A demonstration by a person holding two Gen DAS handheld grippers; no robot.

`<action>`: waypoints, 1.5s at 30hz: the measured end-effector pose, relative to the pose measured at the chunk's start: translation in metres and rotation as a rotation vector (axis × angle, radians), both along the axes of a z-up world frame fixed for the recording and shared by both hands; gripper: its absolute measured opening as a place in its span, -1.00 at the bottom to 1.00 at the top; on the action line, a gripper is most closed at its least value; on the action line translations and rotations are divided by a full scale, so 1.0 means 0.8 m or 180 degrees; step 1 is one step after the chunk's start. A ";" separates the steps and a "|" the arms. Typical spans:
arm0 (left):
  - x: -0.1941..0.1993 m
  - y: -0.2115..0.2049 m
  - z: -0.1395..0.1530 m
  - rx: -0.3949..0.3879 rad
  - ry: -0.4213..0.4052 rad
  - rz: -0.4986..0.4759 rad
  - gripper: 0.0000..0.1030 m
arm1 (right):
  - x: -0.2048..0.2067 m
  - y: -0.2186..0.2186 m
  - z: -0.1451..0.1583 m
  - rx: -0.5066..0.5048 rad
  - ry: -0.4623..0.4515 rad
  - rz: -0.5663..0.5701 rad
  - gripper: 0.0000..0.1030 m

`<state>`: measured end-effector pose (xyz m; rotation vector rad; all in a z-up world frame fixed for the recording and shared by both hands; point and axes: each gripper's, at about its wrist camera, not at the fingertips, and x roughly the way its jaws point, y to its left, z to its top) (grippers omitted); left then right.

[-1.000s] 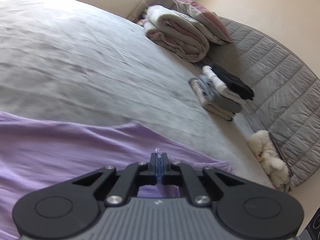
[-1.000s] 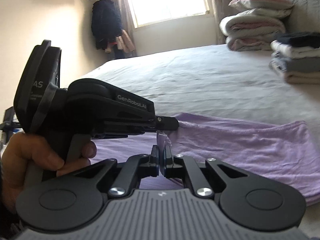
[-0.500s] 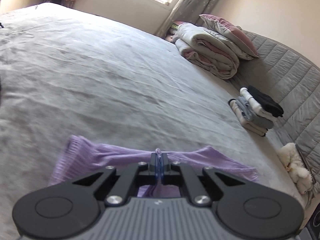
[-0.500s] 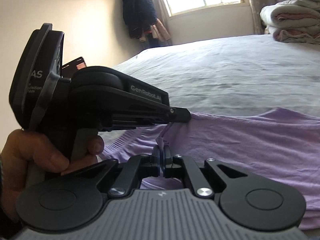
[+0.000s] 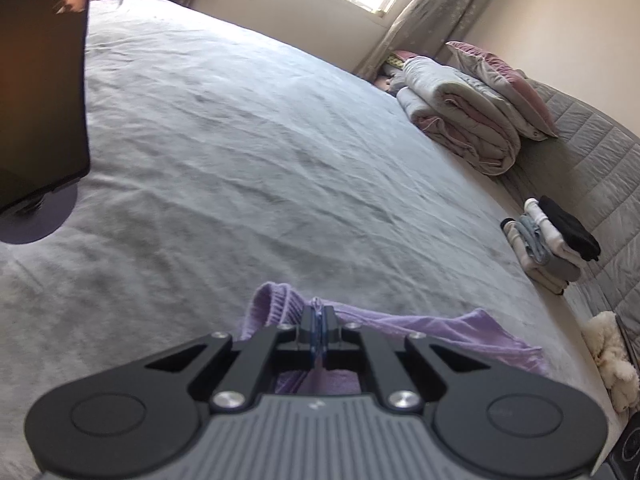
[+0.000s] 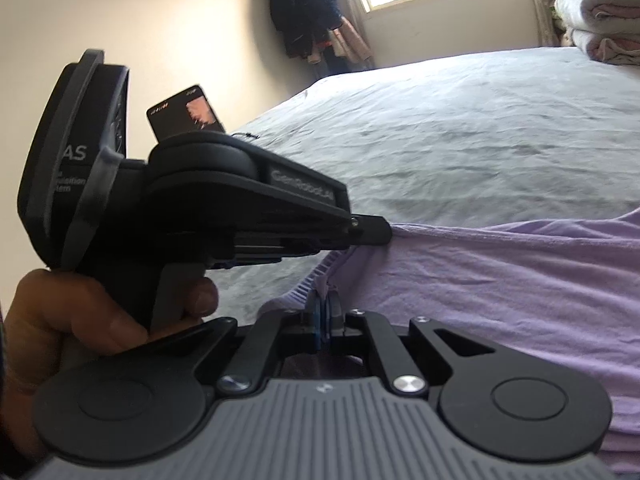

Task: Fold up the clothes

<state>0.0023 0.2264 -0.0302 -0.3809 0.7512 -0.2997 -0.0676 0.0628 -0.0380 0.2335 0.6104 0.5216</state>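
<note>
Item: one soft lilac knit garment (image 6: pixel 520 296) with a ribbed hem, lying partly spread on the wide bed under a pale grey sheet (image 5: pixel 248 152), one edge lifted. Left gripper (image 5: pixel 319 322): fingers closed narrow, pinching a fold of the lilac fabric right at their tips; the ribbed hem bunches just left of the fingers and the rest of the cloth trails off to their right. Right gripper (image 6: pixel 325 312): fingers likewise closed narrow on a pinch of the same garment, most of the cloth spreading to their right and beyond. In the right wrist view the left gripper's black body sits just above and left of the right fingers, held by a hand (image 6: pixel 80 320), its tip meeting the cloth edge, so both grips lie close together along one edge. Other stock: a stack of small folded clothes in white, grey and black (image 5: pixel 552 244) far ahead and right of the left fingers; rolled pink and white bedding (image 5: pixel 464 120) beyond it; a dark phone on a stand (image 5: pixel 40 92) to the far left. Progress, as judged: earlier pieces appear folded and stacked; this garment is mid-fold, edge gripped and raised, not yet laid over, smoothed or stacked.
</note>
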 end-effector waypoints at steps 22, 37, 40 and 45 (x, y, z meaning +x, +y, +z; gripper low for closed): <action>-0.025 -0.008 0.029 0.0122 -0.0473 -0.0169 -0.88 | -0.024 -0.094 0.036 -0.0217 0.0032 0.0306 -0.19; -0.045 -0.051 0.006 0.0763 -0.0599 -0.0208 -0.50 | -0.020 -0.233 0.012 -0.0896 -0.0050 -0.0059 -0.08; -0.064 -0.081 0.007 0.0795 -0.0806 -0.0600 -0.38 | -0.022 -0.233 0.008 -0.0892 -0.0178 0.0054 -0.07; -0.073 -0.115 -0.020 0.1088 -0.0816 -0.1006 -0.34 | -0.029 -0.217 0.000 -0.1026 -0.0336 0.0391 -0.07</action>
